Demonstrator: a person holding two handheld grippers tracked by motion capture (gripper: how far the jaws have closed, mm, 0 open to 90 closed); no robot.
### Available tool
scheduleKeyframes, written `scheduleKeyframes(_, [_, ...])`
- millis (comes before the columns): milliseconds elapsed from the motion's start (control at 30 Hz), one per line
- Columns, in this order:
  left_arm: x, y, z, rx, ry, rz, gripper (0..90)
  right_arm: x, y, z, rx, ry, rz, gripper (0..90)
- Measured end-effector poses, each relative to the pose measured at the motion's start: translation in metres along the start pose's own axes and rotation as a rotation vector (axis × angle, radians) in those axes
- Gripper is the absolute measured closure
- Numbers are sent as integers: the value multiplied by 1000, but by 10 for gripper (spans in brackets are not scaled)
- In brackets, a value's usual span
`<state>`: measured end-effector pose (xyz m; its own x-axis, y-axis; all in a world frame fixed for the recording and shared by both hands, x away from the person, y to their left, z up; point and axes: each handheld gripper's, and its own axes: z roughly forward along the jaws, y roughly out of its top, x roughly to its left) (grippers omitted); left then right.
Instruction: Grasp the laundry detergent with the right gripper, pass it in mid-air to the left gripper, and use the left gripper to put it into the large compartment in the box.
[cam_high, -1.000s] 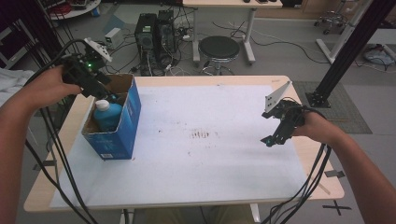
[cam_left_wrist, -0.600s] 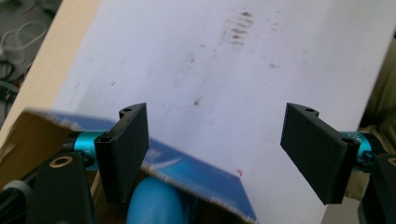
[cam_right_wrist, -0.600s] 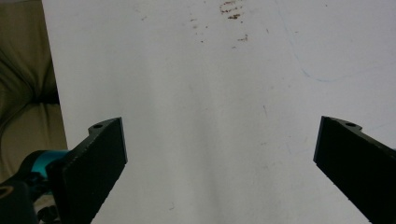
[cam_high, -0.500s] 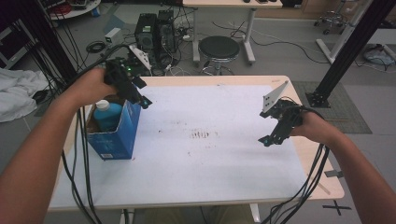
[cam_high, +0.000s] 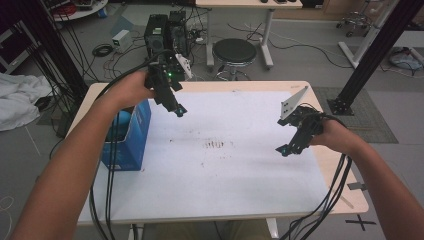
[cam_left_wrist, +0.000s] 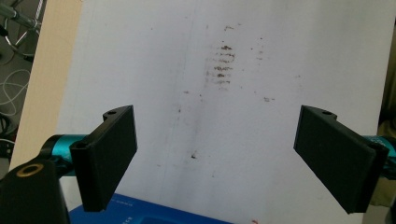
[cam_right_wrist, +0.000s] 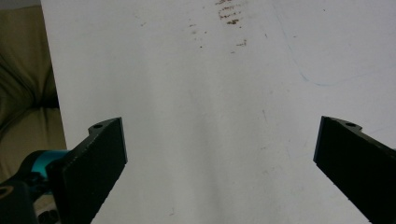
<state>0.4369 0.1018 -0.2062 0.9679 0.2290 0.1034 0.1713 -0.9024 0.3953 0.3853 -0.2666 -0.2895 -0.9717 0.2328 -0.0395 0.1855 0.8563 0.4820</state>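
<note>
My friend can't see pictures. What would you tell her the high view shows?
Two hands hold black grippers above a white table top. The left gripper hangs open and empty beside a blue cardboard box; the right gripper hovers open near the table's right edge.

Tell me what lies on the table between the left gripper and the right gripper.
In the high view, only a patch of brown marks lies on the white sheet between the left gripper and the right gripper.
</note>
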Motion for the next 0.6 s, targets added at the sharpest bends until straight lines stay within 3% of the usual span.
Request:
scheduleKeyframes(33, [0, 1, 2, 8, 4, -12, 53, 0, 0, 0, -1, 0, -1, 16])
scheduleKeyframes(67, [1, 2, 3, 15, 9, -10, 42, 0, 0, 0, -3, 0, 0, 16])
scheduleKeyframes(267, [1, 6, 11, 44, -9, -5, 43, 1, 1, 0, -5, -4, 1, 16])
scheduleKeyframes(600, [4, 25, 14, 17, 15, -9, 43, 2, 3, -1, -3, -11, 8, 16])
